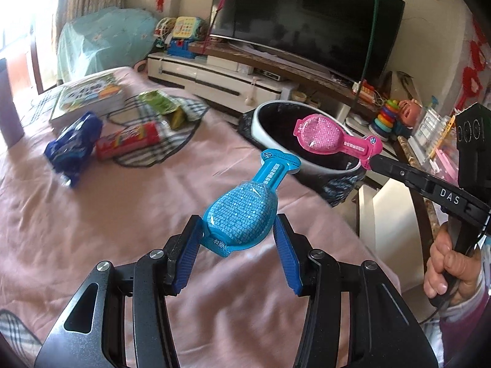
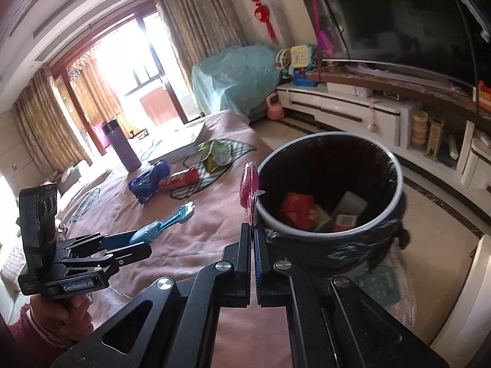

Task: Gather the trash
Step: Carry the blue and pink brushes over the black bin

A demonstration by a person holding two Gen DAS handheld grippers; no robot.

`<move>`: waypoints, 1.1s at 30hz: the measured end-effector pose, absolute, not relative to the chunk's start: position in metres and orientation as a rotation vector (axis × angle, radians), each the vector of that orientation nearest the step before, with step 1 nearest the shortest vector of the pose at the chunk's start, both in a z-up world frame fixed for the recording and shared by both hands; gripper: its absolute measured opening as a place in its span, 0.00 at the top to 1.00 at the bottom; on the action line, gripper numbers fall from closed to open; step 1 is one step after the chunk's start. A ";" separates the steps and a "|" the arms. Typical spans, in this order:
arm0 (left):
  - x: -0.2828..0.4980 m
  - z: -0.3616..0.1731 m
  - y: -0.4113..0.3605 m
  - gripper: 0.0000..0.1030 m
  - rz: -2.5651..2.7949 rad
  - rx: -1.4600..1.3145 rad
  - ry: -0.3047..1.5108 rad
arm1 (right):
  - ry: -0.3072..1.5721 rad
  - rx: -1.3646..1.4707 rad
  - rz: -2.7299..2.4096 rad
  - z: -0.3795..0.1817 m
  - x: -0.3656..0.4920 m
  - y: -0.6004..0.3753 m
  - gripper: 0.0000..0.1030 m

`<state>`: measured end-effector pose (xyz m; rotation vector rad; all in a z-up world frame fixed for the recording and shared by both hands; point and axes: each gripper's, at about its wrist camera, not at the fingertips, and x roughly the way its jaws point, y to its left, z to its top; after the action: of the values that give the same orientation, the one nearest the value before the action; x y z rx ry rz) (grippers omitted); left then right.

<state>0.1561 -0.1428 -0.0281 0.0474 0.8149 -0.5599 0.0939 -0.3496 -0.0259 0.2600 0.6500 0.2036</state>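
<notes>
Now the left gripper carries a blue packet above the pink-covered bed. Its fingers stand about half open; the left pad presses the packet's wide end, and the right pad appears just clear of it. The right gripper has its fingers pinched fully together on the narrow end of a pink packet, which hangs over the near rim of the bin. 1 hand grips that tool's handle. The dark, white-rimmed bin sits just beside the bed edge with red and white wrappers inside. Farther back on the bed lie a blue pack, a red tube, a green wrapper and books.
</notes>
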 end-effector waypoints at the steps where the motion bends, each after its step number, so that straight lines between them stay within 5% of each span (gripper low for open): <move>1: 0.157 -0.027 -0.147 0.54 -0.564 0.052 0.813 | 0.646 0.260 0.196 -0.025 0.093 -0.354 0.99; 33: 0.219 -0.022 -0.252 0.54 -0.613 0.178 0.830 | 0.690 0.255 0.087 -0.035 0.125 -0.418 0.98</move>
<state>0.2187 -0.2515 -0.0224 0.1775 0.8299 -0.6125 0.1248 -0.4185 -0.0353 0.2546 0.6896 0.0873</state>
